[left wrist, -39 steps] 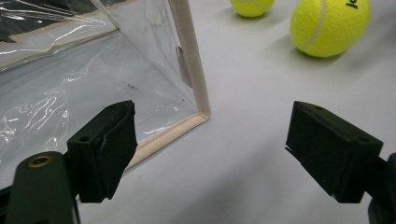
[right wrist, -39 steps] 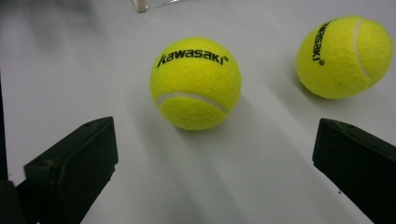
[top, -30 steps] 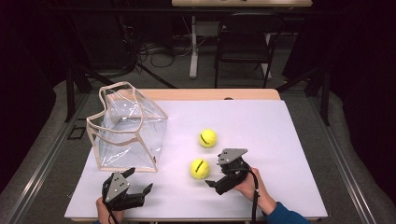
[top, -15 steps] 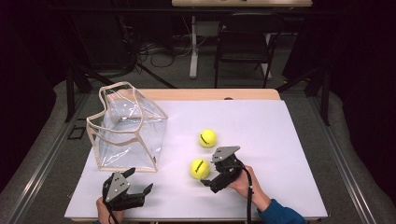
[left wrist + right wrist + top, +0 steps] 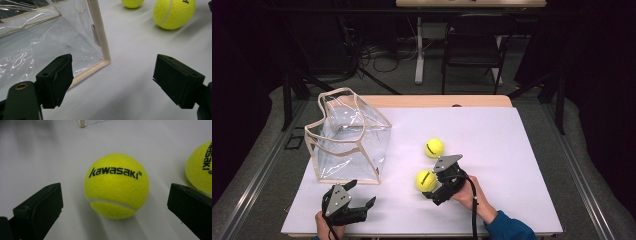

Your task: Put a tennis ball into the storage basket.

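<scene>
Jaws of the right gripper (image 5: 113,207) stand wide, straddling the near tennis ball (image 5: 116,185) — lined up to grasp; the left gripper (image 5: 113,82), also spread, idles beside the clear bag (image 5: 45,42).

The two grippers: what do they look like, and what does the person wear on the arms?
Both the left gripper and the right gripper are black, with two blocky, square-ended jaws. Each carries a grey three-cornered plate on top. A black cable trails from the right one along the forearm. The right arm has a blue sleeve. The left arm is mostly out of frame.
</scene>
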Action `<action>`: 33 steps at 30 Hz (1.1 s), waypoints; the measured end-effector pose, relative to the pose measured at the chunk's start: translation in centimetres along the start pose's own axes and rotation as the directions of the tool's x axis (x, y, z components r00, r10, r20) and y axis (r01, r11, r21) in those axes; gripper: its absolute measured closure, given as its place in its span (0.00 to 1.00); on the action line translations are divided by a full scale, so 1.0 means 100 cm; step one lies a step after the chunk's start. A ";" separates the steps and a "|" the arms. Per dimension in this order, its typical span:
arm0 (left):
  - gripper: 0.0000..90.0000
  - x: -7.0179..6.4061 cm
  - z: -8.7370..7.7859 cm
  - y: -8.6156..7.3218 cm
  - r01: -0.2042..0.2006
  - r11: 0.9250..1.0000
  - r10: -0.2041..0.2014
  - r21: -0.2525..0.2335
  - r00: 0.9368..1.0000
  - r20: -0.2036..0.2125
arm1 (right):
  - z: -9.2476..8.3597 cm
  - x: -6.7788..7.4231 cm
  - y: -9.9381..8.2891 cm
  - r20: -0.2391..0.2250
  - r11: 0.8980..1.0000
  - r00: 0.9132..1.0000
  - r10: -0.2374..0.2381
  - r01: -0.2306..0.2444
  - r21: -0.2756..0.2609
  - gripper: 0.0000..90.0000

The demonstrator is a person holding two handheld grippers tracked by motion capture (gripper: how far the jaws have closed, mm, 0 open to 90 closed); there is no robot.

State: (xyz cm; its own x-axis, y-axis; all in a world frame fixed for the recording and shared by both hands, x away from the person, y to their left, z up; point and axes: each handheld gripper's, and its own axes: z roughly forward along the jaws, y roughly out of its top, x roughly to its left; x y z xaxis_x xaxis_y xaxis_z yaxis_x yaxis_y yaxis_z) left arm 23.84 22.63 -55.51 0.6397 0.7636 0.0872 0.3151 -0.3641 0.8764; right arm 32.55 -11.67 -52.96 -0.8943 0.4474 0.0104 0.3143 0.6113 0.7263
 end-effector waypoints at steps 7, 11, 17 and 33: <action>0.18 0.000 0.001 0.000 0.003 1.000 -0.003 0.001 1.000 0.002 | 0.007 -0.001 0.002 -0.012 1.000 1.000 0.005 -0.005 0.018 0.00; 0.18 0.000 0.000 0.000 0.005 1.000 -0.005 0.000 1.000 0.002 | 0.010 -0.002 0.003 -0.014 1.000 1.000 0.003 -0.003 0.028 0.00; 0.18 0.000 0.001 0.000 0.004 1.000 -0.004 0.003 1.000 0.002 | 0.015 -0.003 0.004 -0.022 0.999 1.000 0.016 -0.015 0.034 0.00; 0.18 0.001 0.001 0.000 0.002 1.000 -0.002 0.007 1.000 0.005 | 0.023 -0.005 0.004 -0.021 0.998 1.000 0.016 -0.014 0.063 0.09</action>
State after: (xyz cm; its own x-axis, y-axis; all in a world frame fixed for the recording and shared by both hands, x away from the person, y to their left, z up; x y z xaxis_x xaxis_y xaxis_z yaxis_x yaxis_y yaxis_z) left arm 23.96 22.60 -55.59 0.6428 0.7615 0.0829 0.3210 -0.3661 0.8735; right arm 33.84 -10.13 -54.25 -0.8957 0.4432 0.0363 0.3466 0.6447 0.6814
